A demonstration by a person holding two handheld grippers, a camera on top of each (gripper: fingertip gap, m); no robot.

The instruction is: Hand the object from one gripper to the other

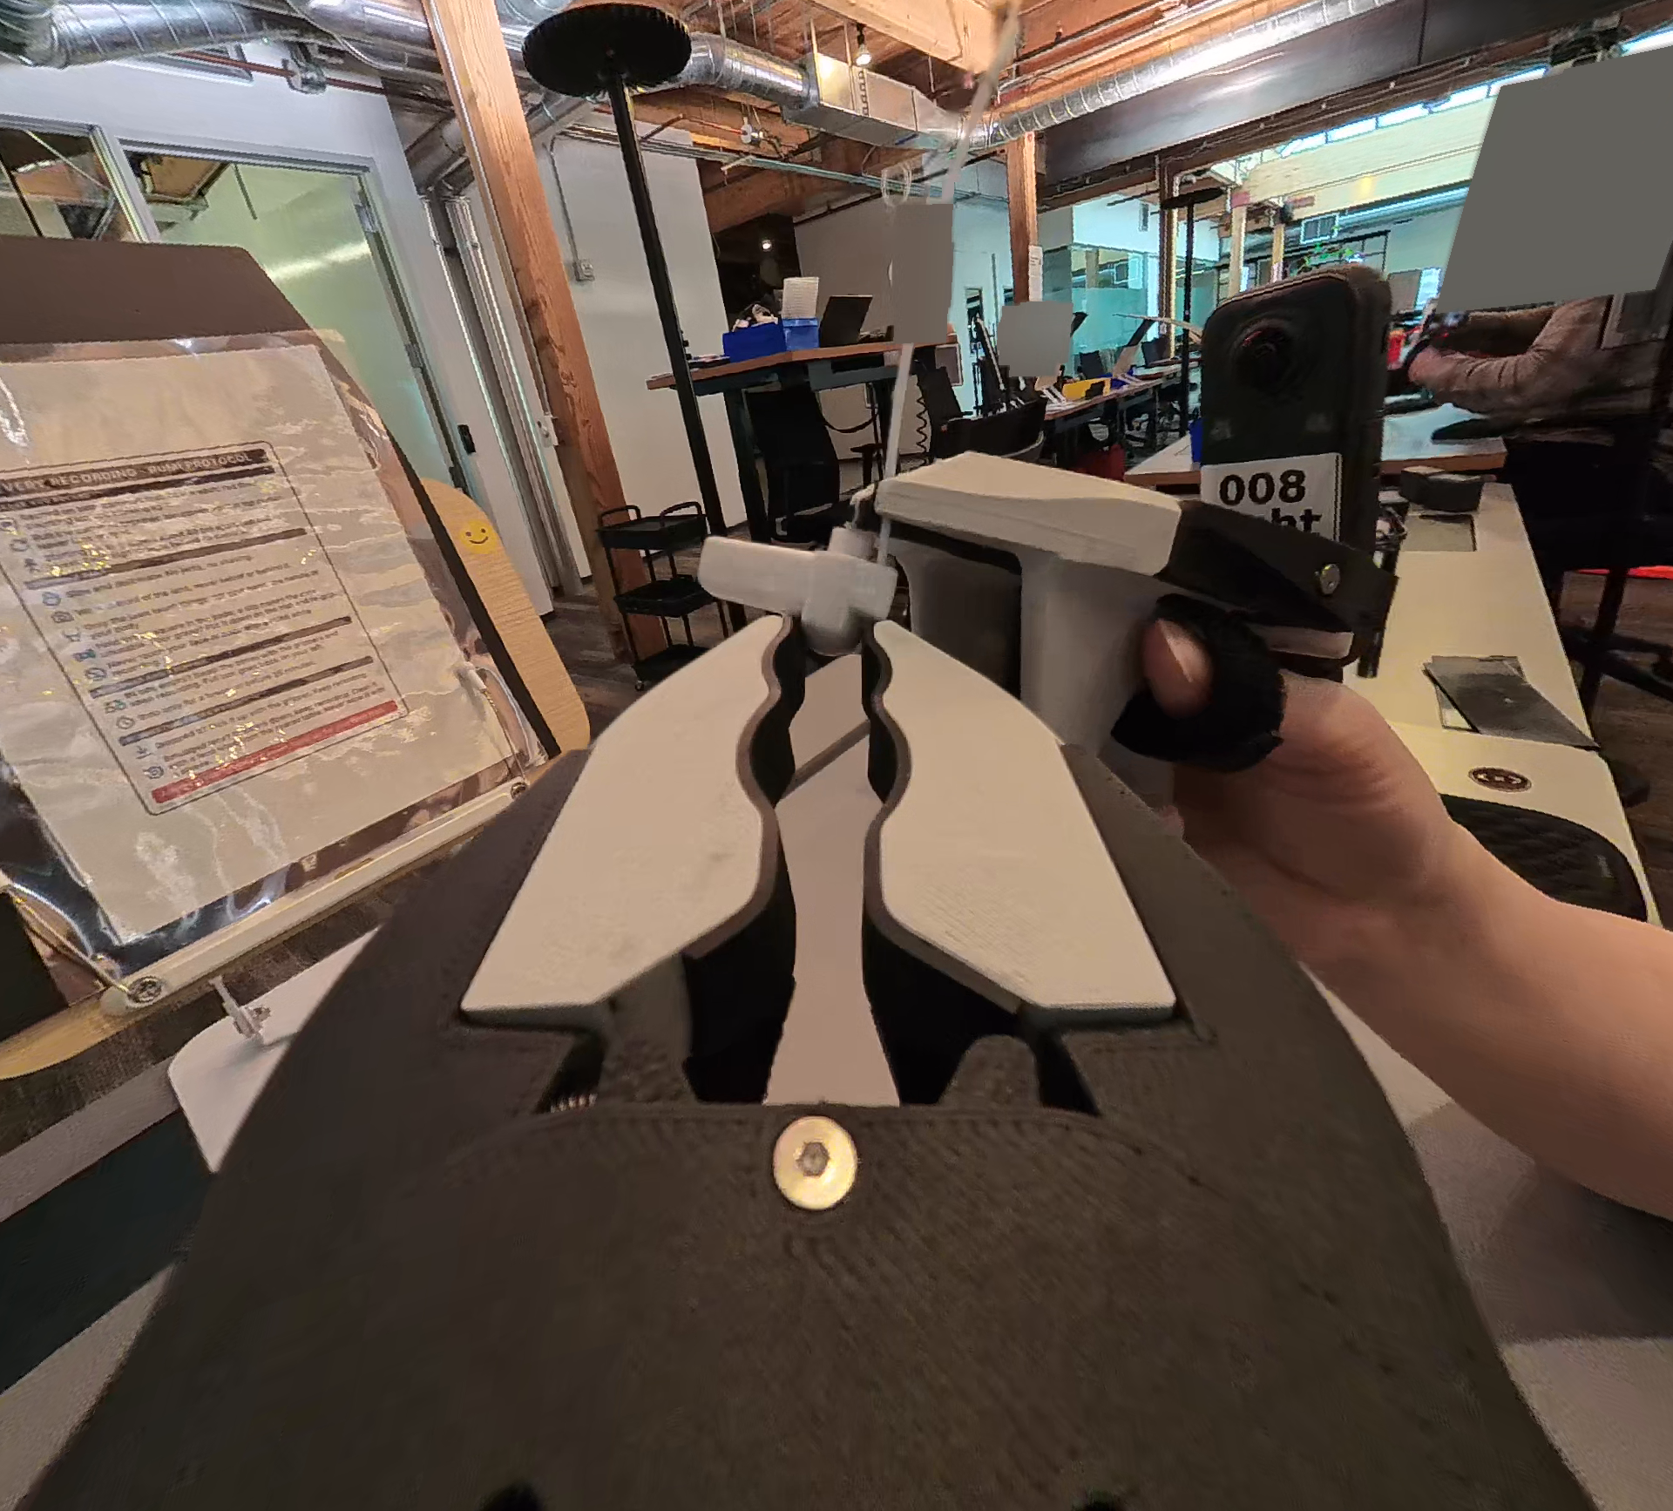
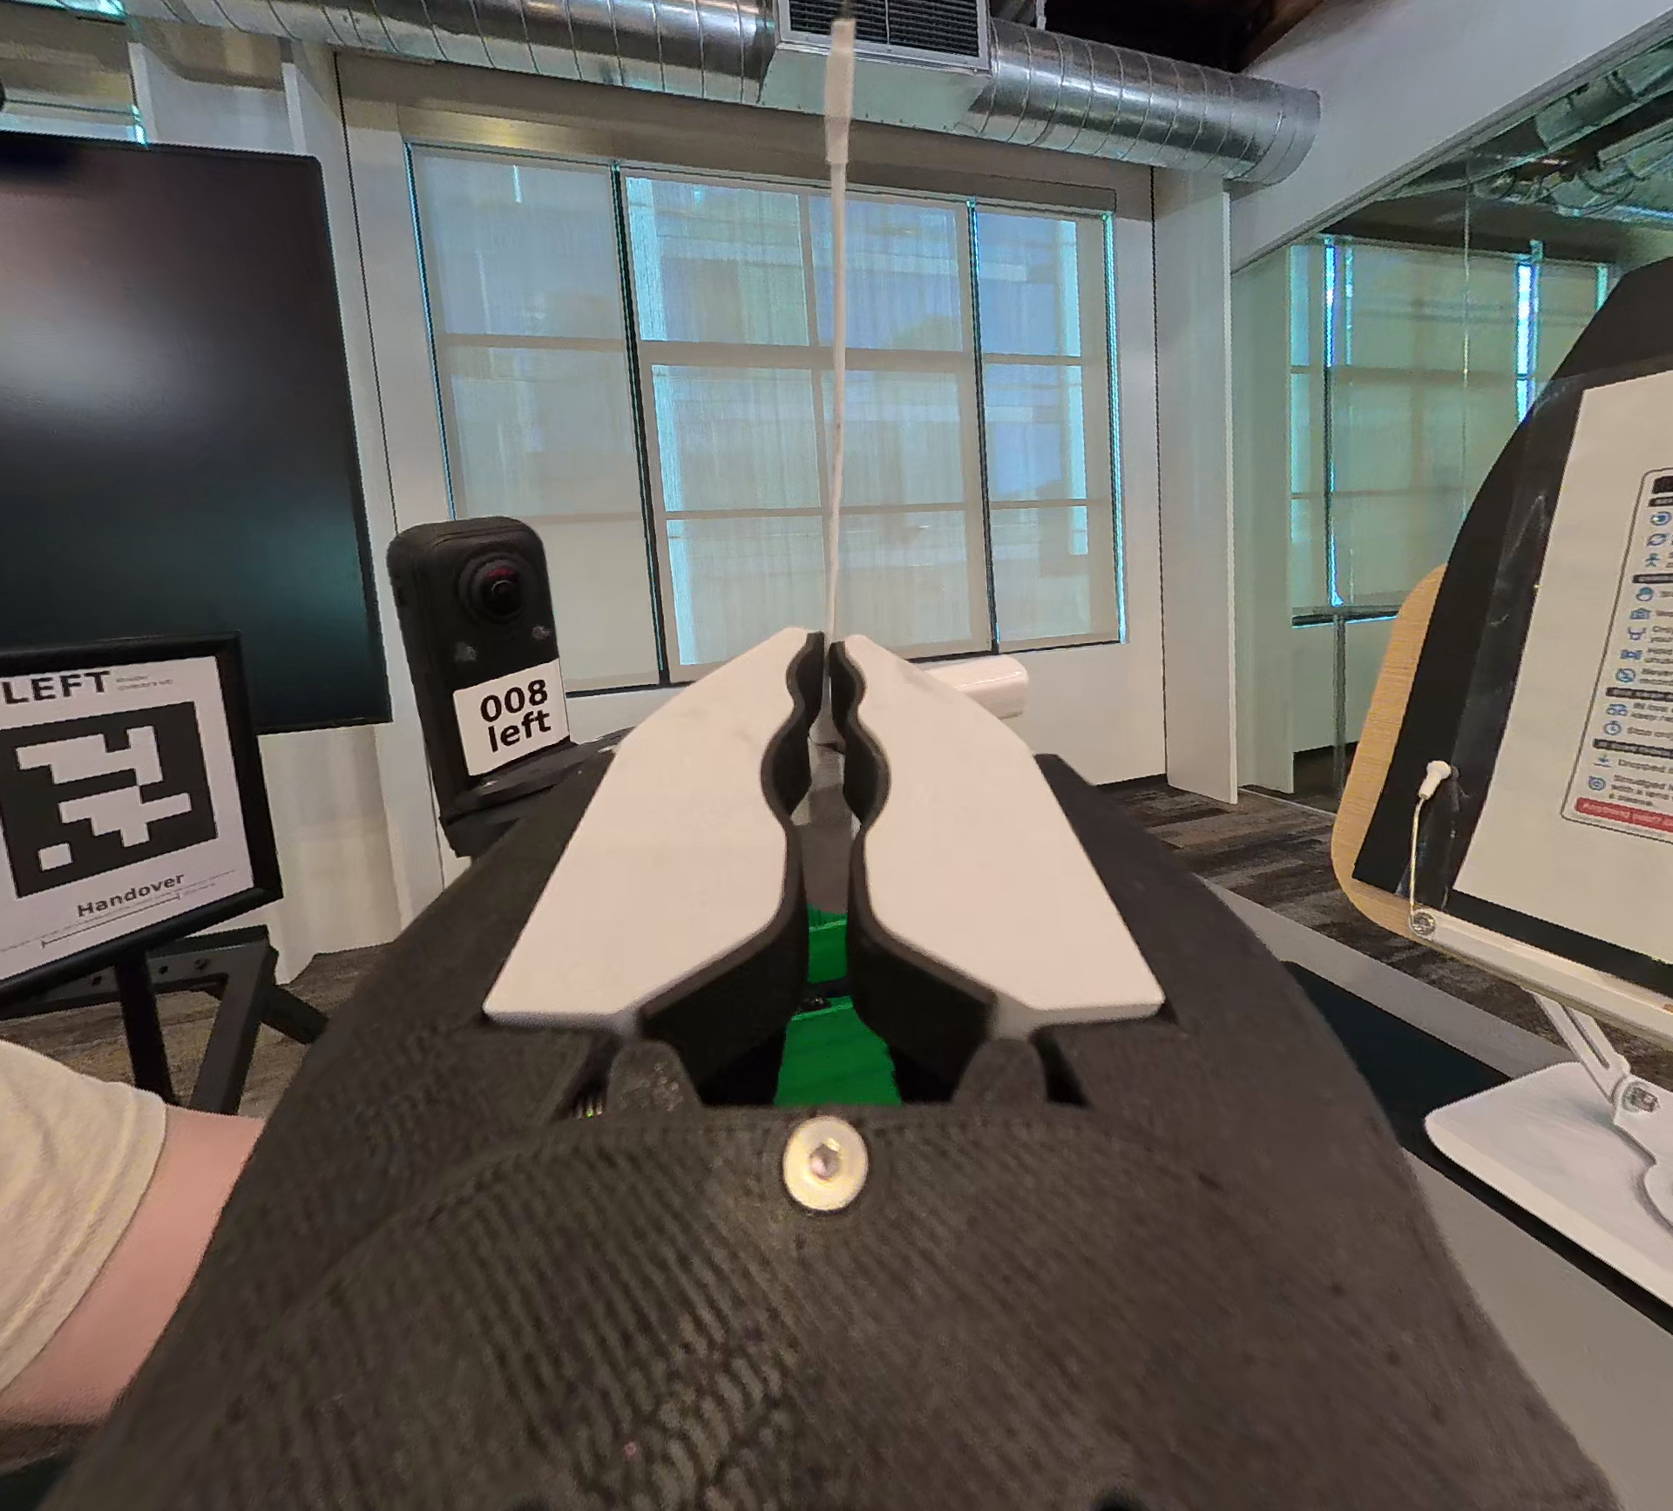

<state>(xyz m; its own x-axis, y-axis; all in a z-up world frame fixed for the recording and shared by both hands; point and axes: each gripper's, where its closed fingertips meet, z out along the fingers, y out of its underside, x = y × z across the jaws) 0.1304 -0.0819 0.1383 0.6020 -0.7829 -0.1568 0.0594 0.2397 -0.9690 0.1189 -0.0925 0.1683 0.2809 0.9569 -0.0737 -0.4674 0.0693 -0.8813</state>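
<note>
The object is a white T-shaped plug (image 1: 797,576) with a thin white cable (image 1: 896,417) rising from it. My left gripper (image 1: 833,635) is shut on the plug's lower stem at its fingertips. My right gripper (image 1: 883,512), held by a hand (image 1: 1313,798), comes in from the right just above and touches the plug's top. In the right wrist view my right gripper (image 2: 826,644) is shut on the cable (image 2: 837,381), which runs straight up from its tips. One end of the plug (image 2: 991,689) shows behind the right finger. The left gripper's camera (image 2: 480,635) stands at the left.
A tilted stand with a laminated sheet (image 1: 208,607) is close on the left; it also shows in the right wrist view (image 2: 1584,698). A black pole with a disc top (image 1: 607,51) stands behind. A framed marker board (image 2: 118,788) and a dark screen (image 2: 172,417) are left. A white table (image 1: 1494,607) lies right. Both grippers' tips are close together, under 4 cm apart.
</note>
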